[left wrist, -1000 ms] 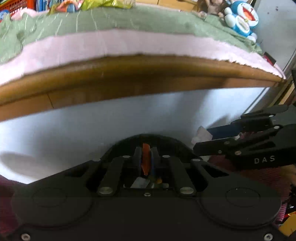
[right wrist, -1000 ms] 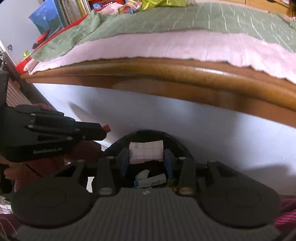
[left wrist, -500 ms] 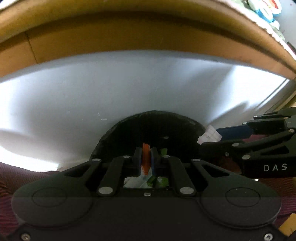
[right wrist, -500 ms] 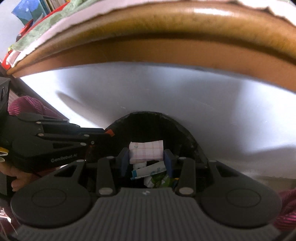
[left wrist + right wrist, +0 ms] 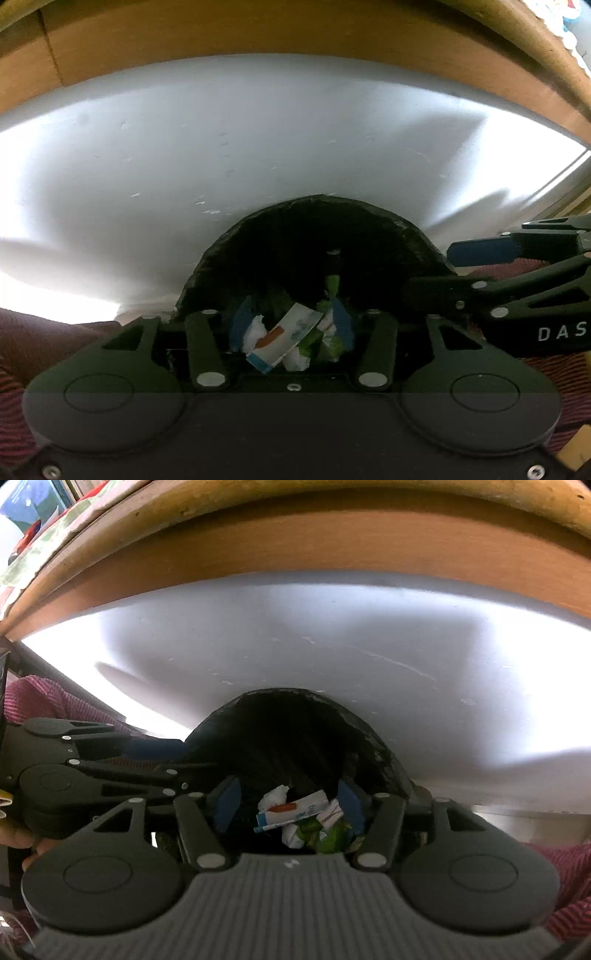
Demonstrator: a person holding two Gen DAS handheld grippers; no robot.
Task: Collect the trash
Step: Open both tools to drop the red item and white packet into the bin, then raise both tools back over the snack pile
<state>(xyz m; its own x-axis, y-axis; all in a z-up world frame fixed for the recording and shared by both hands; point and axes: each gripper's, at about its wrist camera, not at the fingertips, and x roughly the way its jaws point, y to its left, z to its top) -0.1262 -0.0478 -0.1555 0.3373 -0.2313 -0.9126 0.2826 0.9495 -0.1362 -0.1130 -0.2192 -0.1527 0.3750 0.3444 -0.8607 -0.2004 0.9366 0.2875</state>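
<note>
The trash lies in a loose heap at the bottom of a black bin: a white wrapper with blue and orange print on top, crumpled white tissue beside it, and green scraps underneath. The bin stands on the floor against a pale wall panel, below the brown wooden edge of a bed. The left claw hangs over the bin's mouth, pointing steeply down; its jaws have just been opening and now stand spread, with nothing pinched between the blue pads and the heap showing through the gap. The right claw hangs over the same opening from the other side, its jaws also just opened and spread wide, holding nothing, the wrapper and tissue lying loose below. In each view the other claw reaches in from the side at the bin's rim. A striped red sleeve shows at the picture's left edge.
</note>
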